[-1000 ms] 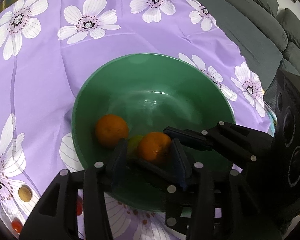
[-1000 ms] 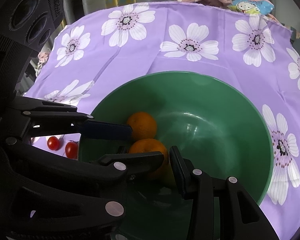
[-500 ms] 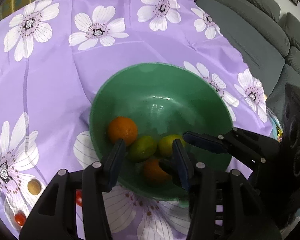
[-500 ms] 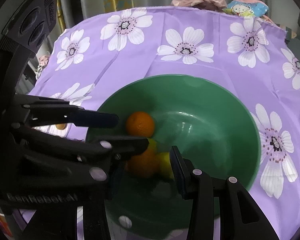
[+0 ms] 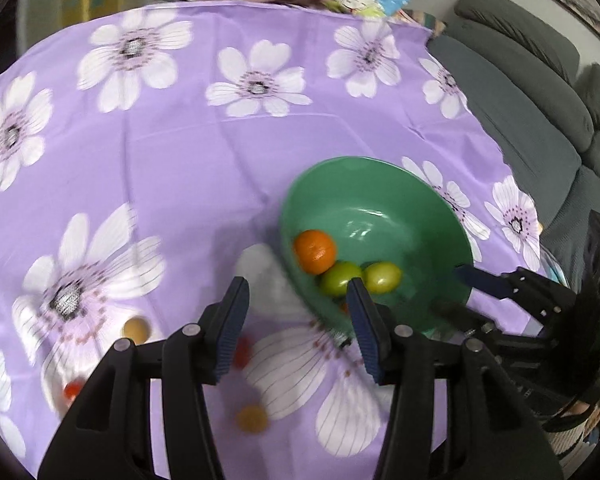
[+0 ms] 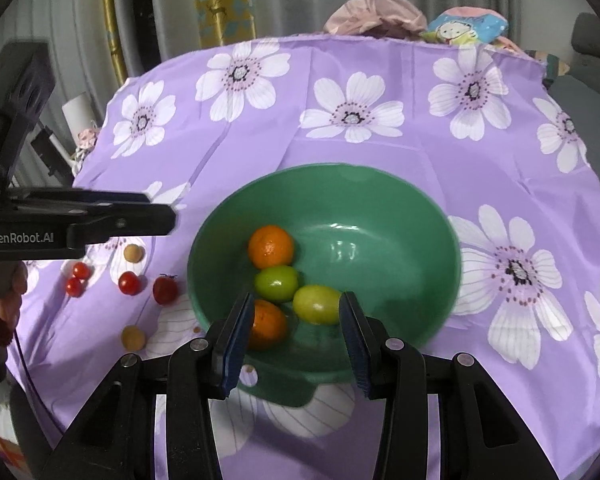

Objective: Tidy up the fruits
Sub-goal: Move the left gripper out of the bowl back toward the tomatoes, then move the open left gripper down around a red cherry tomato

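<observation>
A green bowl (image 6: 400, 216) sits on the purple flowered cloth and holds two oranges (image 6: 270, 246) and two green fruits (image 6: 276, 282). It also shows in the left wrist view (image 5: 380, 184), at the right. My right gripper (image 6: 294, 320) is open and empty, just above the bowl's near rim. My left gripper (image 5: 298, 312) is open and empty, left of the bowl over the cloth; its side shows in the right wrist view (image 6: 156, 210). Several cherry tomatoes (image 6: 129, 282) and small tan fruits (image 6: 133, 253) lie loose on the cloth left of the bowl.
A grey sofa (image 5: 540, 80) stands past the table's right edge. Bundled cloth and a cartoon-print bag (image 6: 466, 26) lie at the far edge. Curtains and a yellow hoop (image 6: 112, 20) are behind the table.
Both grippers have pulled back up and out of the bowl. The left one let go of an orange, which now lies in the bowl, and swung left over the cloth.
</observation>
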Demonstrator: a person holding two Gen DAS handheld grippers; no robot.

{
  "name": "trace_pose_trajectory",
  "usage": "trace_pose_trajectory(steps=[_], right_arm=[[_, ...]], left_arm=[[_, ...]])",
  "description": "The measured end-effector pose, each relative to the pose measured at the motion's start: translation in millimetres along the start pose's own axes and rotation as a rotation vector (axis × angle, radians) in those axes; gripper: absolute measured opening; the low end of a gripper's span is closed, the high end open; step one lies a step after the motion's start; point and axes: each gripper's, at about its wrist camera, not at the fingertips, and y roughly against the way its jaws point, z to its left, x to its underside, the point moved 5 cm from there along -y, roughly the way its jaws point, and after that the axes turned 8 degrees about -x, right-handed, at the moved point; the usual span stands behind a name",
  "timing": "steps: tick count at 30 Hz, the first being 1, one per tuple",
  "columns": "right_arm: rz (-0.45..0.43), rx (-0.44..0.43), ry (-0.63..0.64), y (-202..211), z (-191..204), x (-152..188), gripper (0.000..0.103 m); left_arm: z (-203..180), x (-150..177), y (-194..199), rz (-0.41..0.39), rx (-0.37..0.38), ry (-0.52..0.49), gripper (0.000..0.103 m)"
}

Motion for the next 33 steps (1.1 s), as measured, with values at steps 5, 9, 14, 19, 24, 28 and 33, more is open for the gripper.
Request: trace_pose_trajectory(steps=[5, 9, 14, 19, 24, 28, 33], right_arm=[[-0.023, -0.018, 0.006, 16.3, 9.1, 4.5, 0.044], [-0.026, -0.043, 0.014, 21.6, 19.1, 8.5, 0.044], [-0.005, -0.081, 0.039, 19.9, 38.6, 15.2, 0.044], [0.031, -0.120, 0.073, 14.3, 61.0, 25.7, 0.044], [0.086, -0.154, 0.106, 1.2, 84.2, 38.0, 0.044], [0.144, -0.190, 0.136, -16.1, 107.8, 49.2, 0.044], [0.190, -0.211, 0.151, -35.9, 128.0, 56.1, 0.044]], left_arm=[[42.9, 28.2, 26.5, -0.002, -0.060, 0.079, 0.051], [69.9, 53.7, 43.0, 0.002, -0.116, 0.136, 0.051], [87.5, 94.6, 54.3, 0.033, -0.157, 0.173, 0.051], [96.5, 132.4, 56.9, 0.085, -0.159, 0.189, 0.051], [105.7, 159.2, 61.7, 0.111, -0.131, 0.228, 0.051], [106.2, 169.3, 64.6, 0.107, -0.089, 0.226, 0.051], [105.7, 177.2, 60.8, 0.114, -0.067, 0.215, 0.051]])
